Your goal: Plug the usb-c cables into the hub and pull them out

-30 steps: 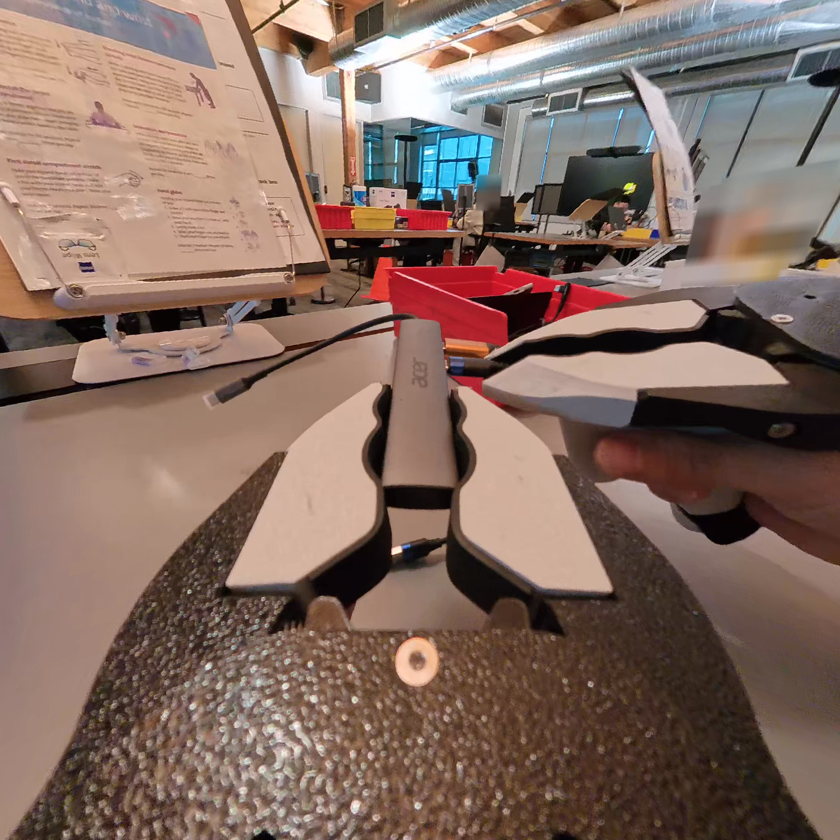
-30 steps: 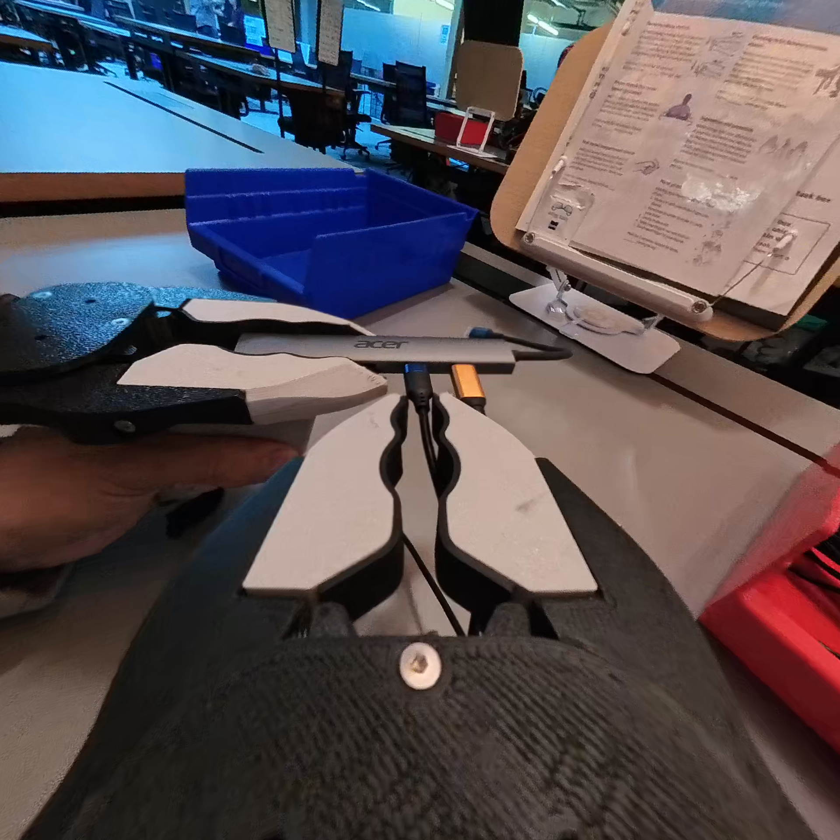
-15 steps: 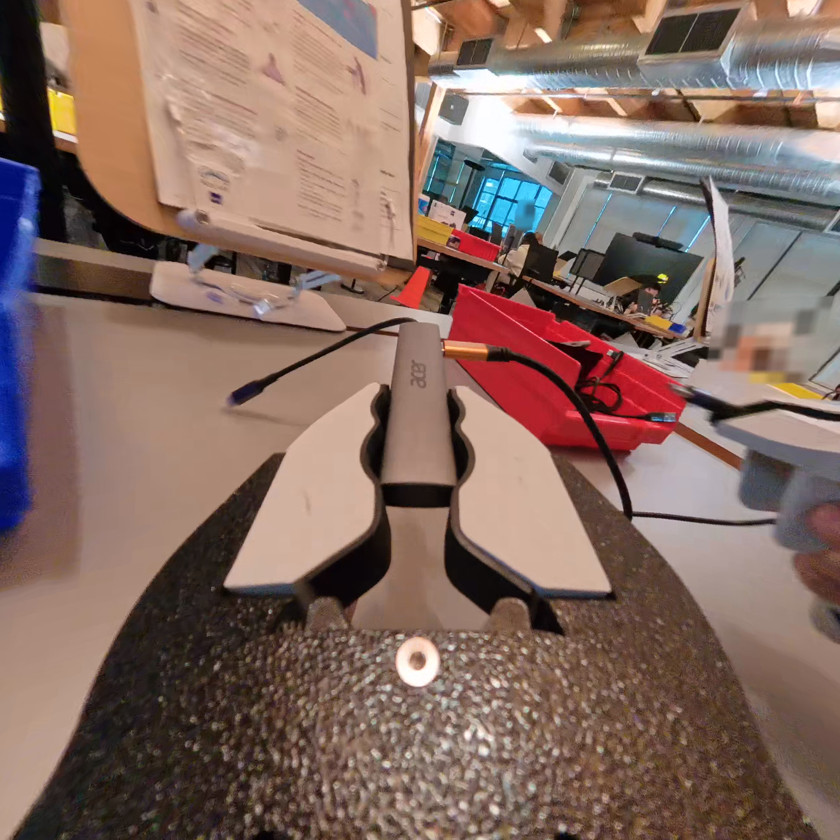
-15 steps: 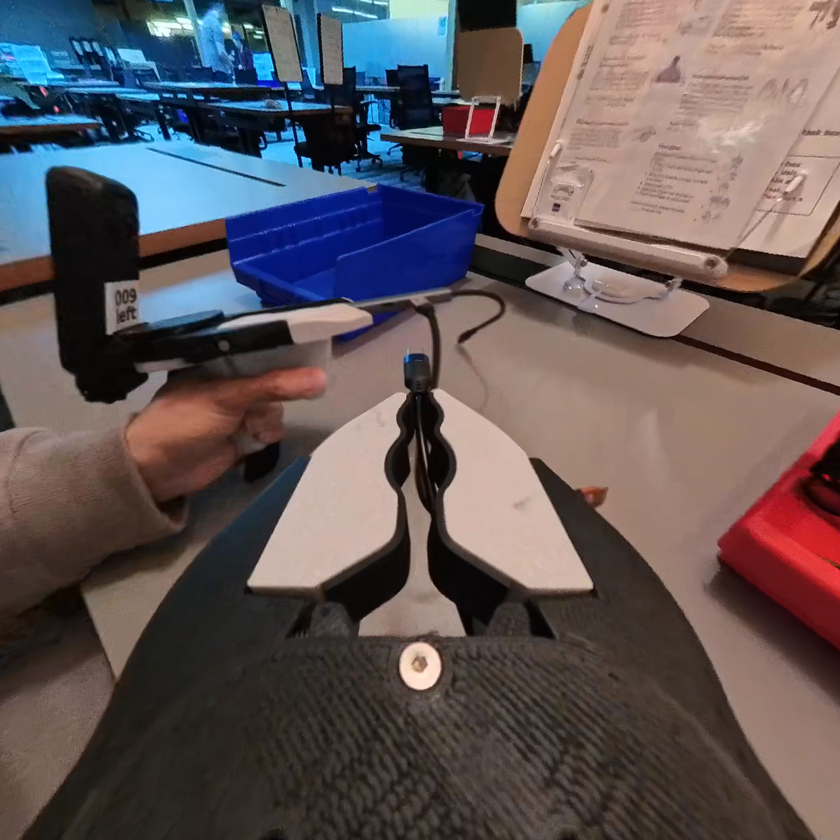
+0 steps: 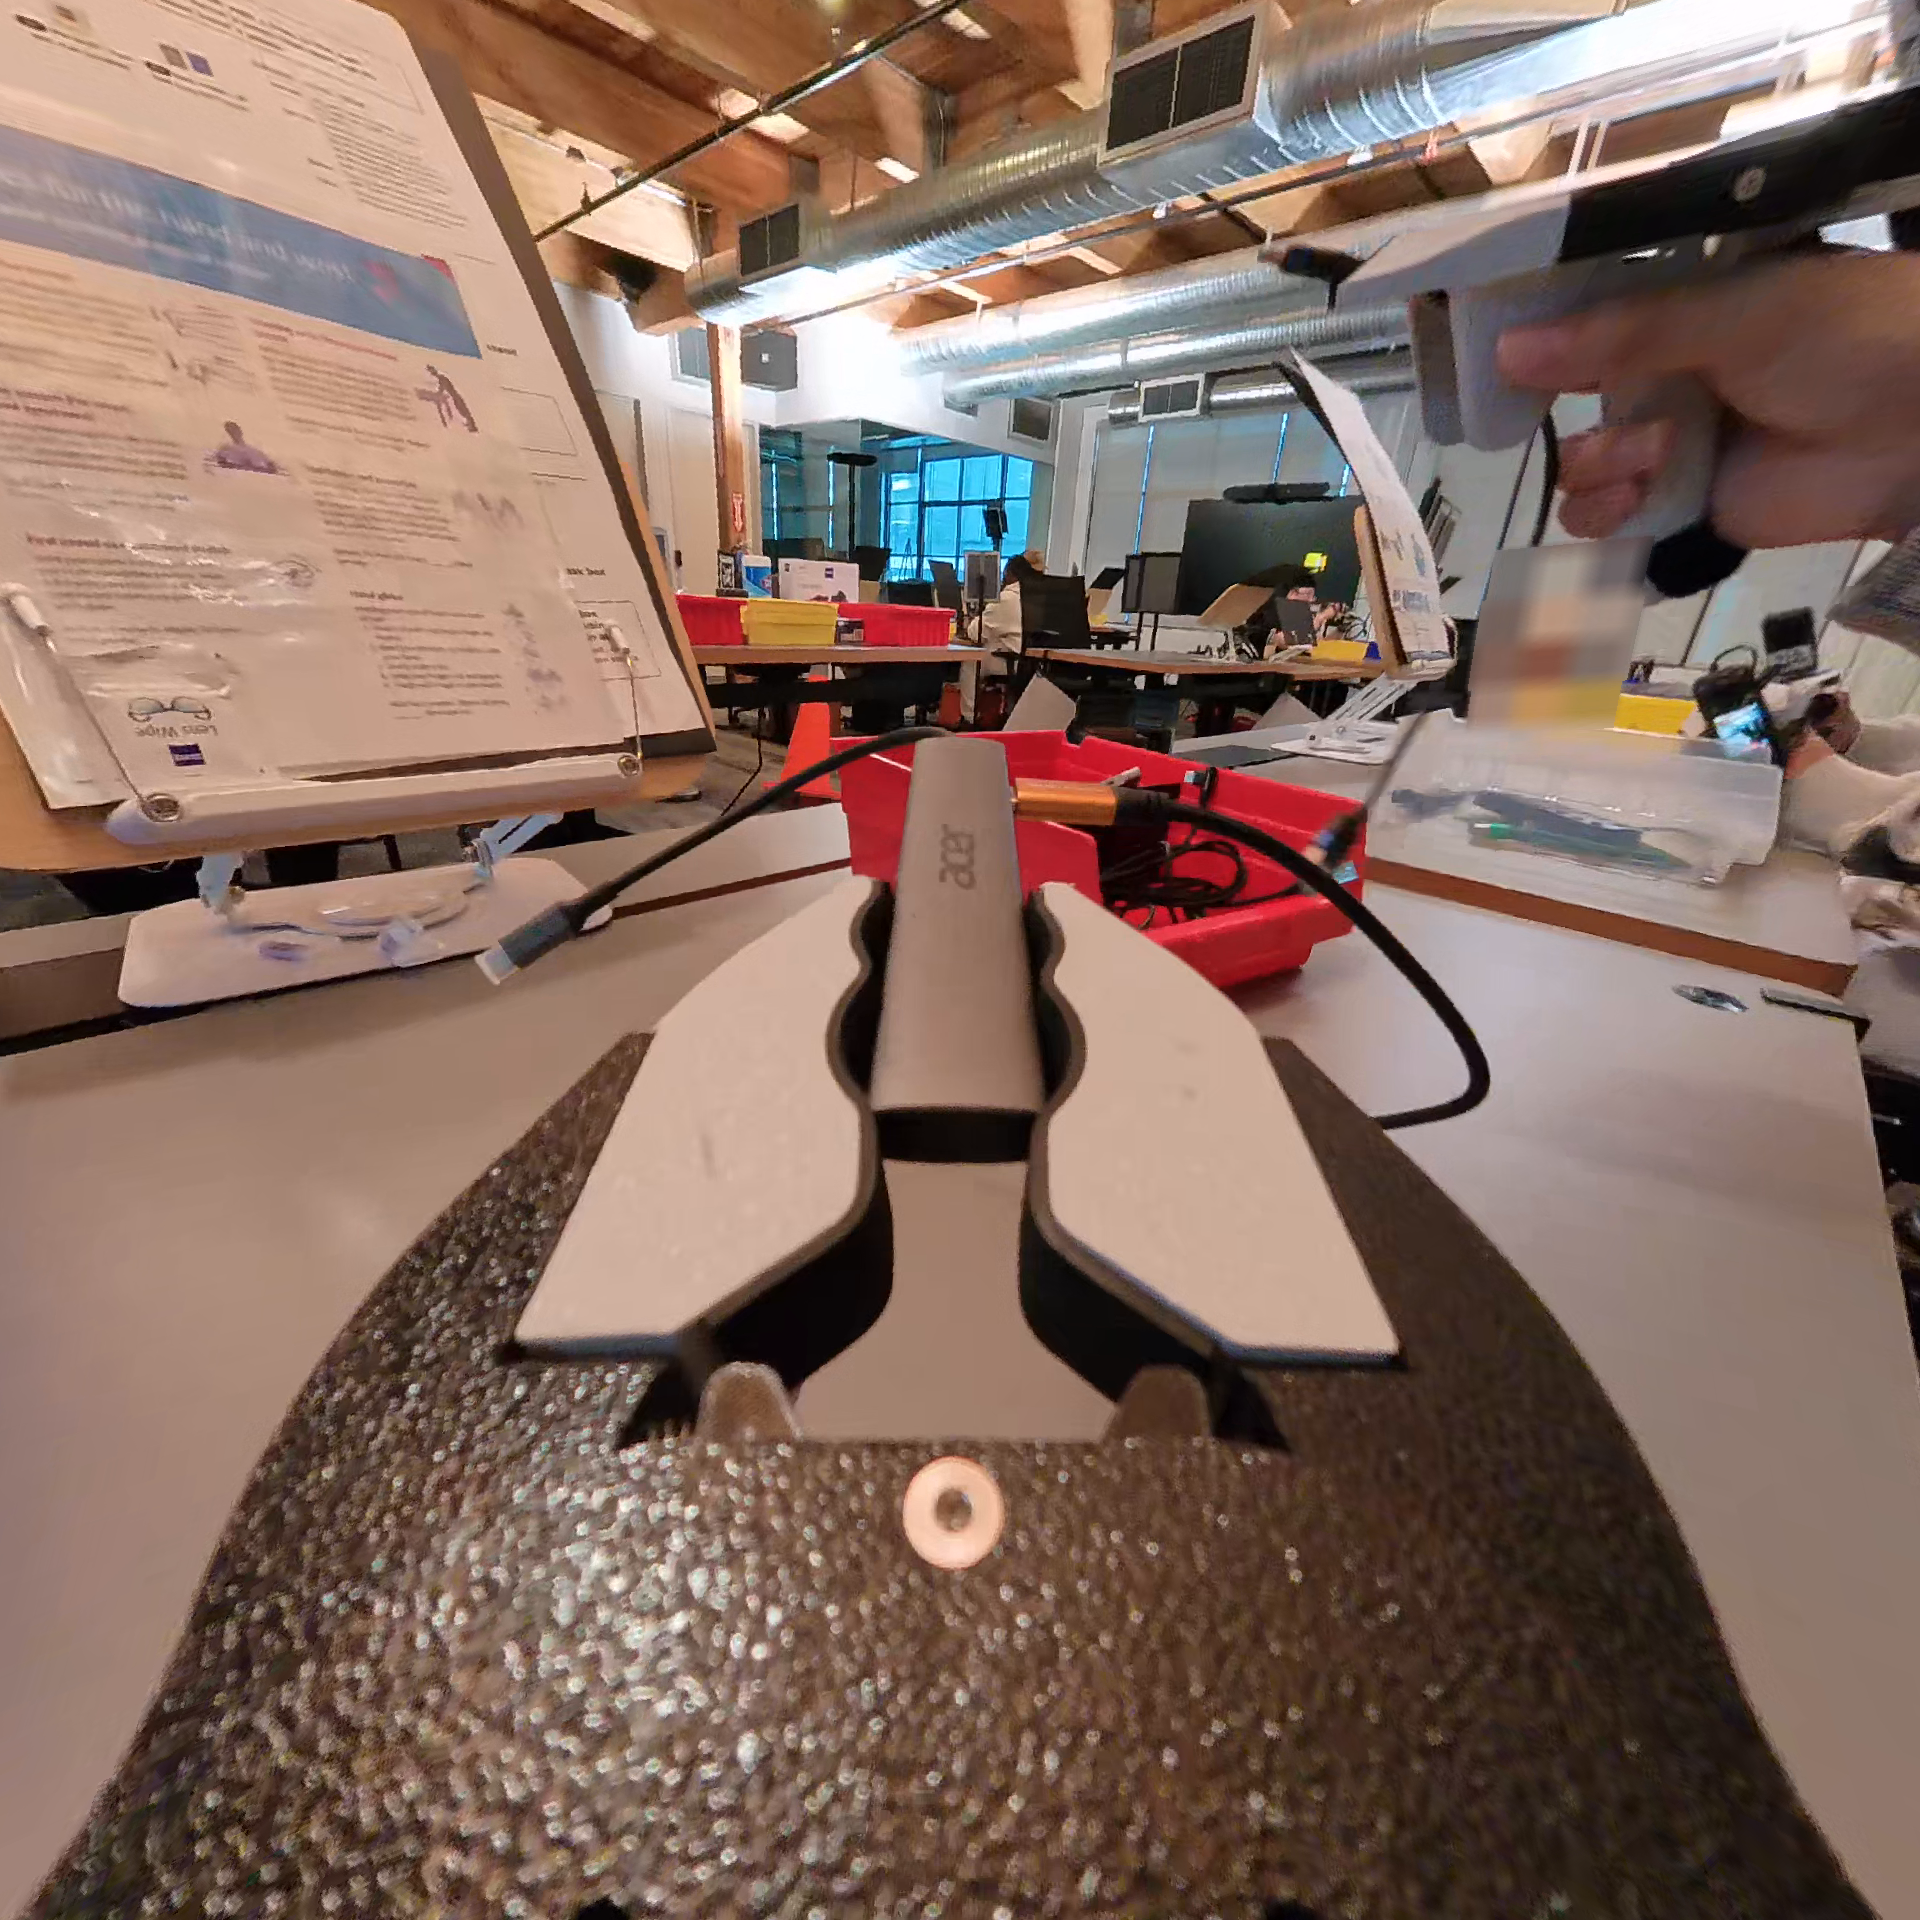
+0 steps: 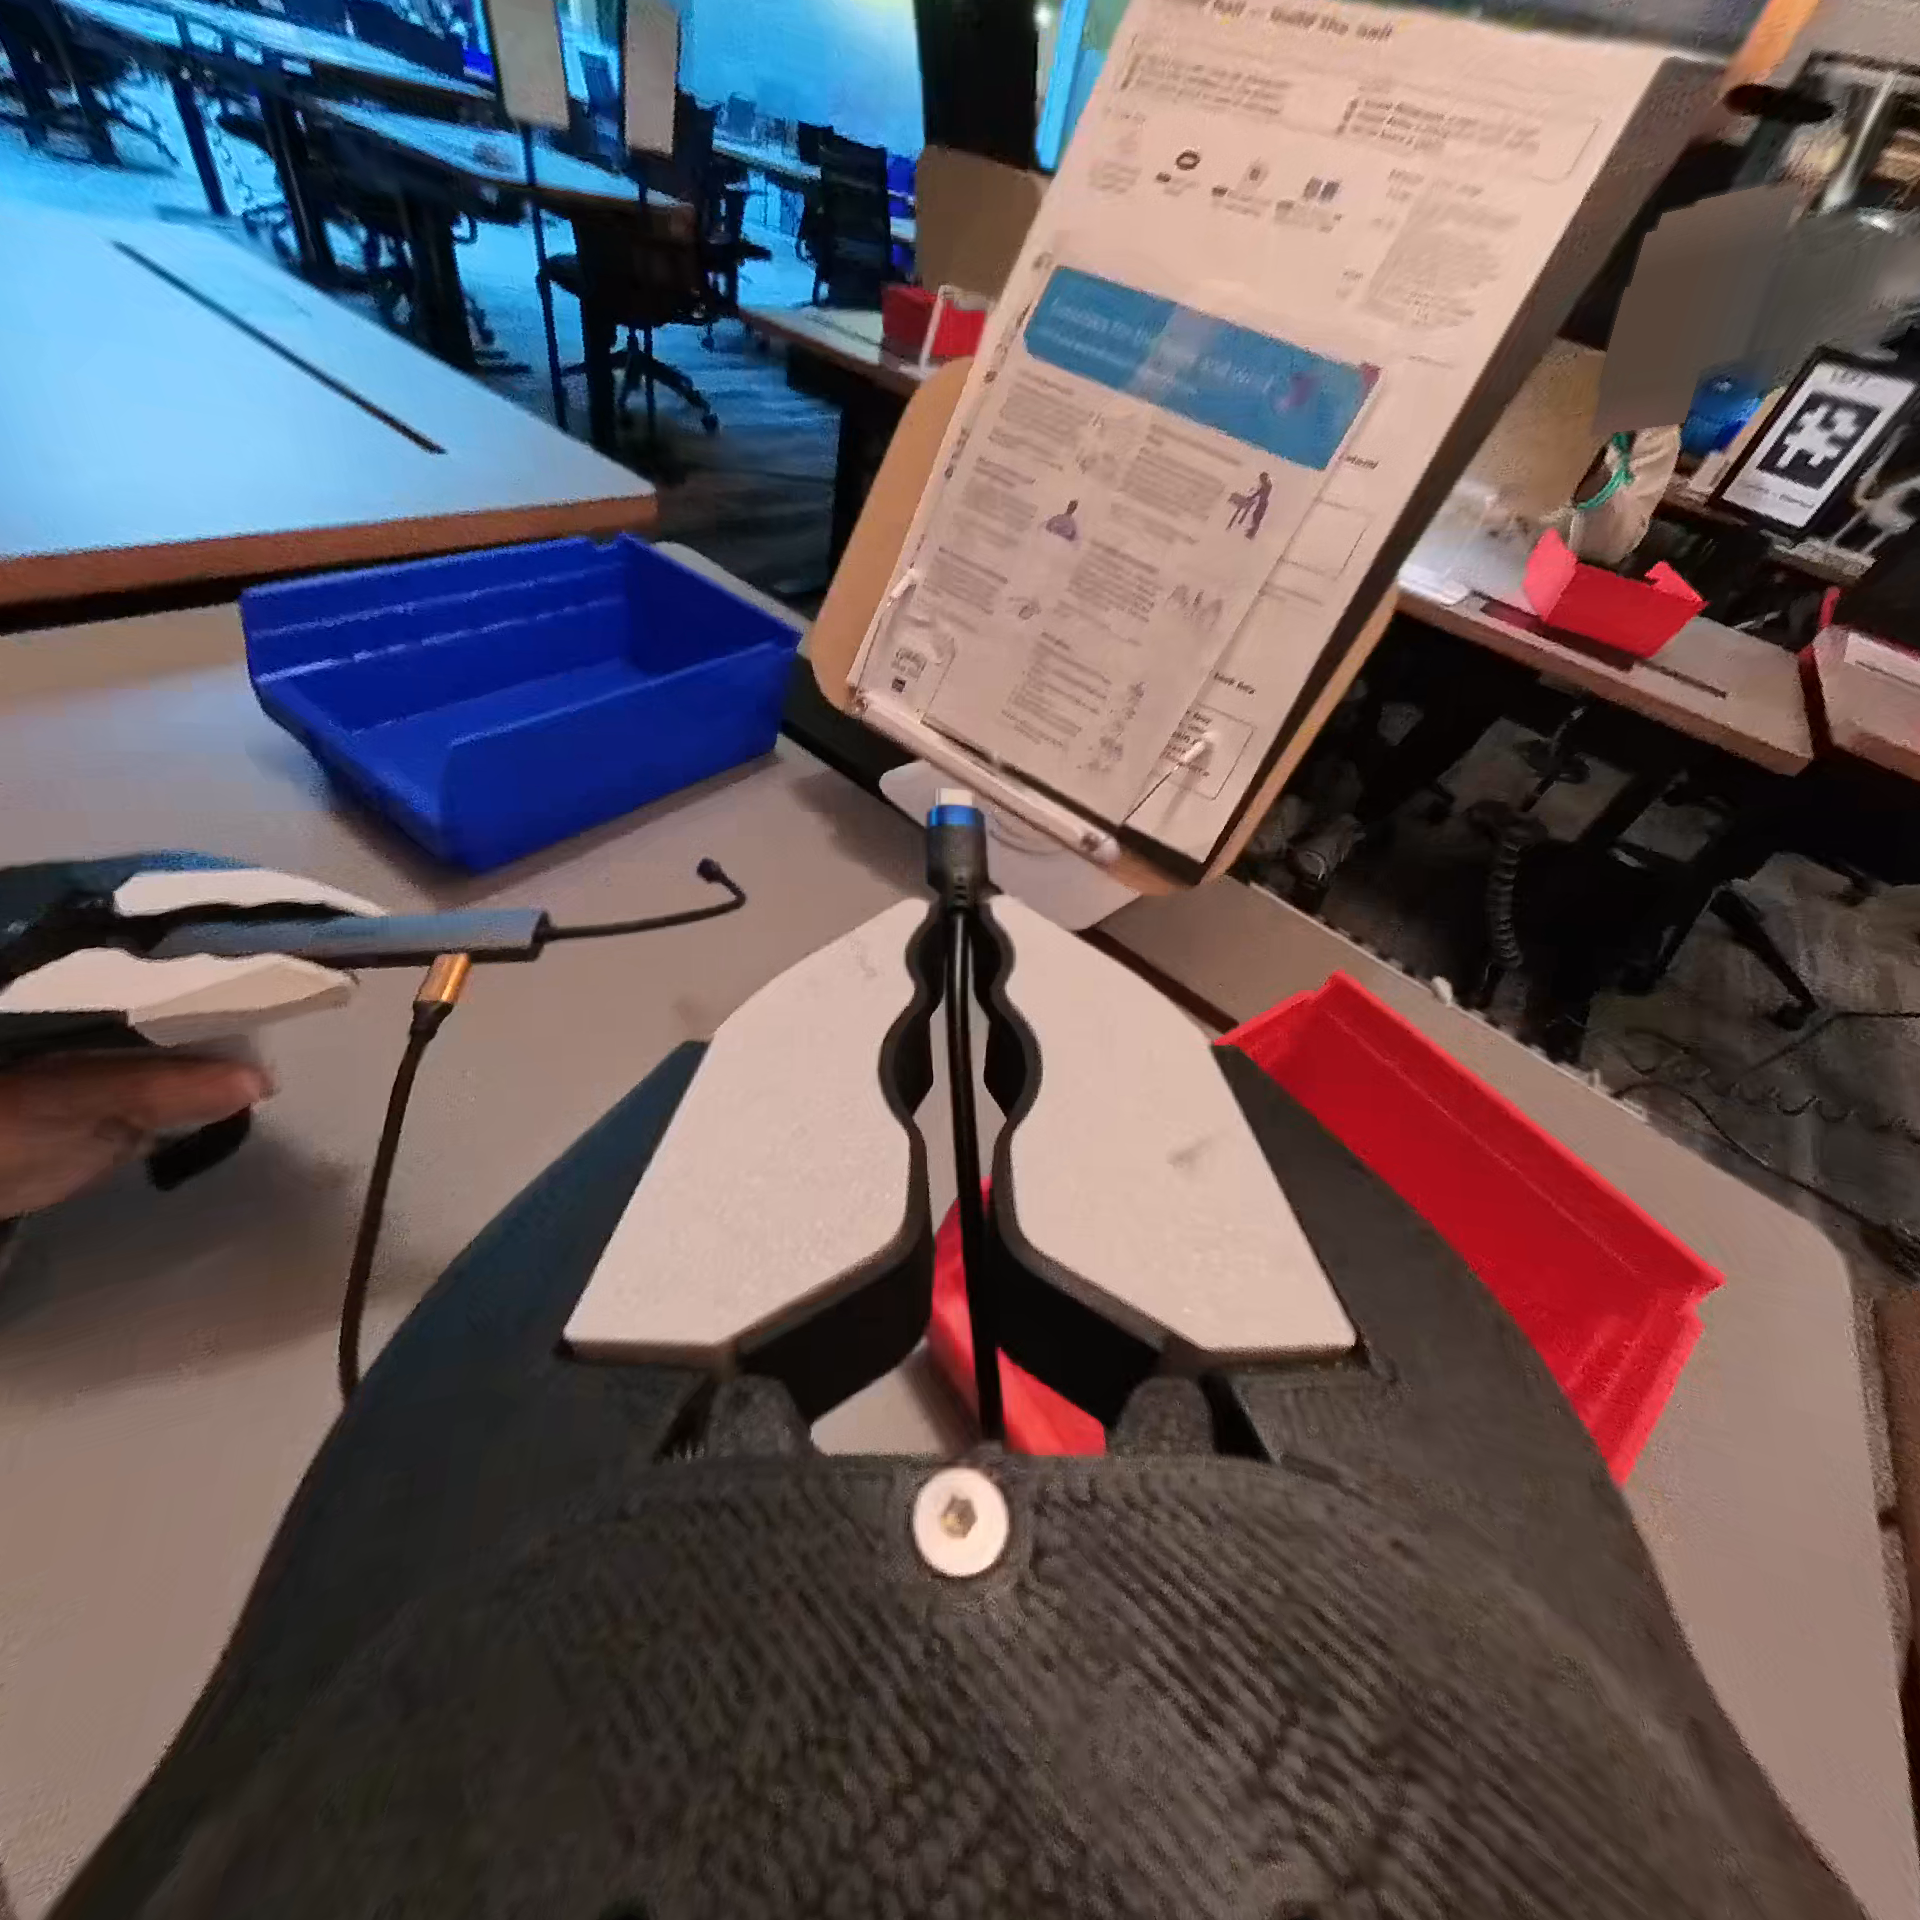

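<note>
My left gripper [image 5: 956,904] is shut on the near end of the grey hub [image 5: 961,935], held level above the table. A black cable with an orange plug [image 5: 1070,802] sits in the hub's right side. The hub's own lead [image 5: 540,935] hangs free to the left. My right gripper [image 6: 956,914] is shut on a black cable with a blue plug [image 6: 951,842]; the plug is free in the air, pointing away. In the right wrist view the hub [image 6: 457,930] and the orange plug [image 6: 445,982] lie far to the left. In the left wrist view the right gripper [image 5: 1351,265] is high at the upper right.
A red bin [image 6: 1455,1164] with coiled cables lies under and right of my right gripper. A blue bin [image 6: 520,707] stands at the far left. A document stand [image 6: 1195,468] rises at the table's back edge. A clear box [image 5: 1579,821] sits on the neighbouring desk. Spacing between my two grippers at the tips: around 25 cm.
The blue-plug cable has come out of the hub. My right gripper has carried it up and to the right, over the red bin. The left gripper still holds the hub with the orange plug in.
</note>
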`<state>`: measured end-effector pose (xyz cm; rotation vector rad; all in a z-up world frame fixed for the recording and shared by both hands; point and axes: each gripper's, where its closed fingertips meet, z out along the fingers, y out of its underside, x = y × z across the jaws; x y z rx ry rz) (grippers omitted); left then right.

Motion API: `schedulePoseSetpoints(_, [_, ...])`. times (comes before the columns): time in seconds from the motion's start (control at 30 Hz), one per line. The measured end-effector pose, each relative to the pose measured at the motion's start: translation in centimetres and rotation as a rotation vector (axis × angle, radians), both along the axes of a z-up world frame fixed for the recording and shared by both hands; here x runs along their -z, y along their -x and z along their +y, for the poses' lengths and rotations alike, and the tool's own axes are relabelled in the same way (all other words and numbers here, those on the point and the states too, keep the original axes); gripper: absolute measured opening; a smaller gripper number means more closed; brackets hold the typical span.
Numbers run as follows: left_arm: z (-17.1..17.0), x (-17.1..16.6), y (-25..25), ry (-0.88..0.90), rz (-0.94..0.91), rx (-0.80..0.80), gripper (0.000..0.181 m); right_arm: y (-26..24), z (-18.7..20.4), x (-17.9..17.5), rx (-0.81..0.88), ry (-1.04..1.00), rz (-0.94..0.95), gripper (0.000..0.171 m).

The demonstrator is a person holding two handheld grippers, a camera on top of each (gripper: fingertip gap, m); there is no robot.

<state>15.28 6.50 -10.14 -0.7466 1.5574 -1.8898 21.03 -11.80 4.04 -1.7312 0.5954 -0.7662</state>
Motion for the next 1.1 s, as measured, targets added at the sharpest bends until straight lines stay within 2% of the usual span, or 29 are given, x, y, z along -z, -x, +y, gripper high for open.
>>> schedulePoseSetpoints(0.1, [0.3,-0.1,-0.1,-0.009,-0.01,-0.013,0.024,-2.0,-1.3,-2.0,-0.014,-0.046,-0.053,0.005])
schedulePoseSetpoints(0.2, [0.2,-0.1,-0.1,-0.008,-0.01,0.001,0.024,-4.7,-2.3,-0.8,-0.071,-0.111,-0.019,0.005])
schedulePoseSetpoints(0.3, [-0.1,0.0,0.0,-0.012,-0.01,0.011,0.024,-7.8,-3.5,2.7,-0.055,-0.271,0.107,0.005])
schedulePoseSetpoints(0.37, [-0.3,-0.1,0.1,-0.014,-0.015,0.014,0.024,-9.9,-4.8,5.8,0.028,-0.342,0.179,0.005])
schedulePoseSetpoints(0.43, [-0.4,-0.1,0.2,-0.017,-0.018,0.022,0.024,-11.7,-6.3,10.1,0.133,-0.269,0.25,0.005])
schedulePoseSetpoints(0.53, [-0.5,0.0,0.2,-0.008,-0.008,0.026,0.023,-12.9,-9.2,16.4,0.283,0.0,0.374,0.006])
schedulePoseSetpoints(0.6, [-0.6,0.0,0.3,-0.015,-0.013,0.026,0.024,-13.3,-12.4,18.5,0.451,0.212,0.417,0.035])
schedulePoseSetpoints(0.67, [-0.7,0.0,0.3,-0.02,-0.013,0.033,0.024,-13.2,-14.4,17.5,0.573,0.28,0.388,0.053])
schedulePoseSetpoints(0.7, [-0.7,0.0,0.2,-0.022,-0.013,0.033,0.024,-12.9,-14.4,16.3,0.574,0.257,0.359,0.061])
schedulePoseSetpoints(0.77, [-0.6,0.1,0.1,-0.024,-0.012,0.034,0.024,-11.7,-12.8,13.6,0.503,0.126,0.29,0.074])
schedulePoseSetpoints(0.87, [-0.5,0.2,0.0,-0.021,-0.007,0.034,0.024,-6.9,-6.1,10.9,0.24,-0.172,0.269,0.067])
schedulePoseSetpoints(1.03, [-0.4,0.5,-0.1,-0.031,-0.007,0.024,0.024,3.0,7.0,11.4,-0.064,-0.236,0.129,0.054])
schedulePoseSetpoints(1.1, [-0.6,0.8,0.0,-0.043,-0.003,0.034,0.024,4.9,10.6,12.6,-0.132,-0.215,0.127,0.052])
